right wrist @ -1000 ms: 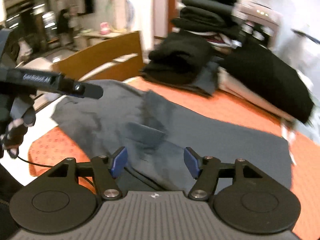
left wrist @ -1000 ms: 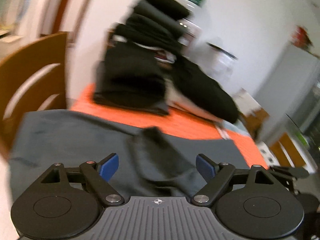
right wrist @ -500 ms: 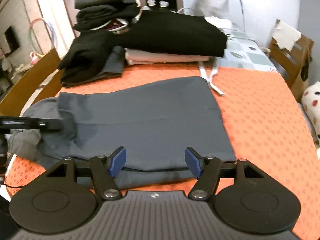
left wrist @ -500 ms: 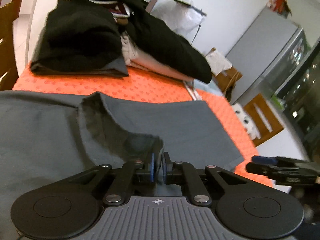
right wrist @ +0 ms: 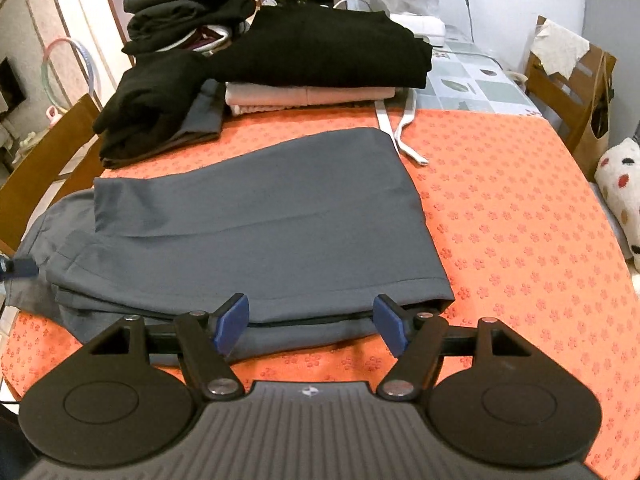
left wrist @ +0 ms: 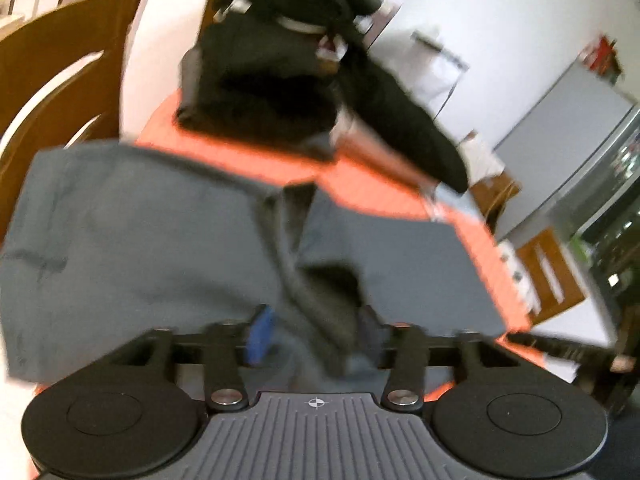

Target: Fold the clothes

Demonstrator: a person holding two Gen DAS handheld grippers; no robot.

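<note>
In the right wrist view, at the far left edge of the frame, we see a dark tip of the left gripper (right wrist: 18,268) beside the grey garment (right wrist: 256,232). That garment lies folded on the bench (right wrist: 520,220), which is covered by an orange flowered cloth, and fills the centre-left of the frame. Above it, at upper left, sits a black folded pile (right wrist: 152,104); a taller stack of dark clothes (right wrist: 184,4) rises behind it, and a wide black folded piece (right wrist: 328,52) rests on a pale pink one (right wrist: 304,96) at upper centre. A white strap (right wrist: 404,136) trails down just beside the garment's upper right corner. At the bottom, the right gripper (right wrist: 310,326) hovers over the garment's near edge with its fingers (right wrist: 232,322) apart and no cloth pressed between them.

In the blurred left wrist view, a wooden chair (left wrist: 52,80) stands at upper left. The grey garment (left wrist: 140,248) spreads across the middle, with a raised fold reaching down between the left gripper's (left wrist: 316,336) fingers (left wrist: 260,334). Those fingers have just been opening; they stand apart, the fold loose between them. A fridge (left wrist: 568,120) shows at right.
</note>
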